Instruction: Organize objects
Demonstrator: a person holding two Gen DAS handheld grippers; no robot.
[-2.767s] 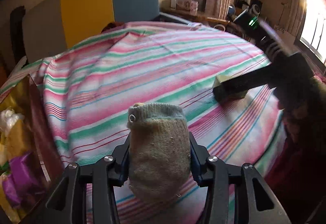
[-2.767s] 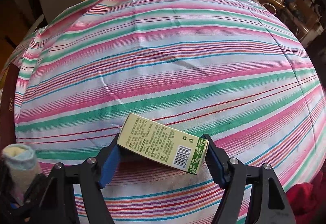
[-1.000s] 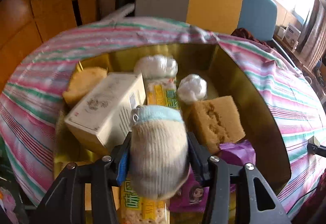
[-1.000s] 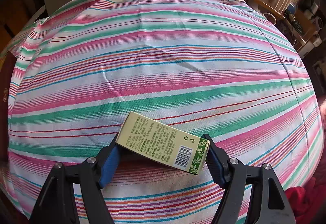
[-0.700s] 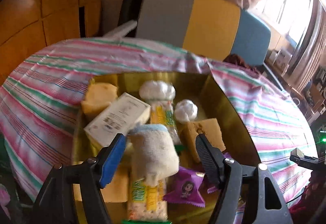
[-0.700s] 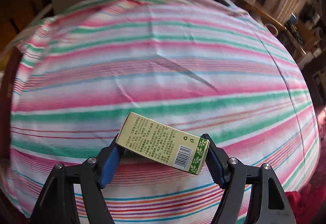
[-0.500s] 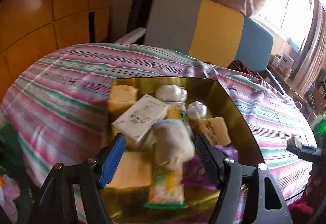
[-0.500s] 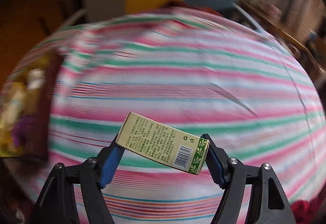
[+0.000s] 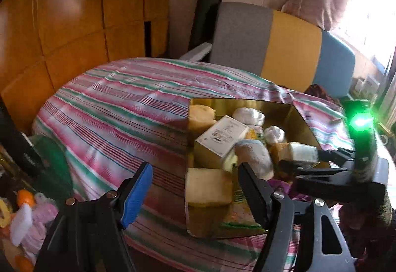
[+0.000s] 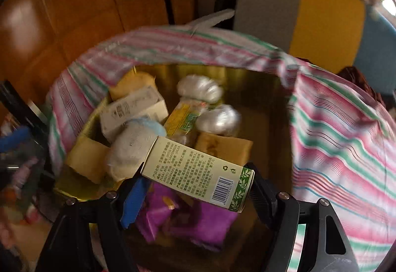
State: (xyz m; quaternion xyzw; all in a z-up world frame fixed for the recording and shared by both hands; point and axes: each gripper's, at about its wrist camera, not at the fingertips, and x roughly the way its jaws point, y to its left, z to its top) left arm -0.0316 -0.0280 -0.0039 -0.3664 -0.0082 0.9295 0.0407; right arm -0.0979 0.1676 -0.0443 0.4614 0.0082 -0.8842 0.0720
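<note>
A gold box (image 9: 284, 112) on the striped cloth holds a rolled sock (image 9: 255, 160), a white carton (image 9: 222, 135), sponges, white bundles and snack packs. My left gripper (image 9: 195, 187) is open and empty, pulled back to the box's left front. My right gripper (image 10: 195, 187) is shut on a pale green carton (image 10: 198, 173) and holds it over the box (image 10: 272, 88); the sock (image 10: 131, 145) lies just below left of it. The right gripper also shows in the left wrist view (image 9: 319, 160), reaching over the box from the right.
A striped cloth (image 9: 123, 111) covers the table. A grey, yellow and blue chair back (image 9: 284, 46) stands behind it. Wooden panels (image 9: 74, 12) fill the left. Toys (image 9: 22, 212) lie on the floor at lower left.
My left gripper opened and dropped the sock into the box, then drew back left. My right gripper swung left with the green carton, from over the bare cloth to over the box.
</note>
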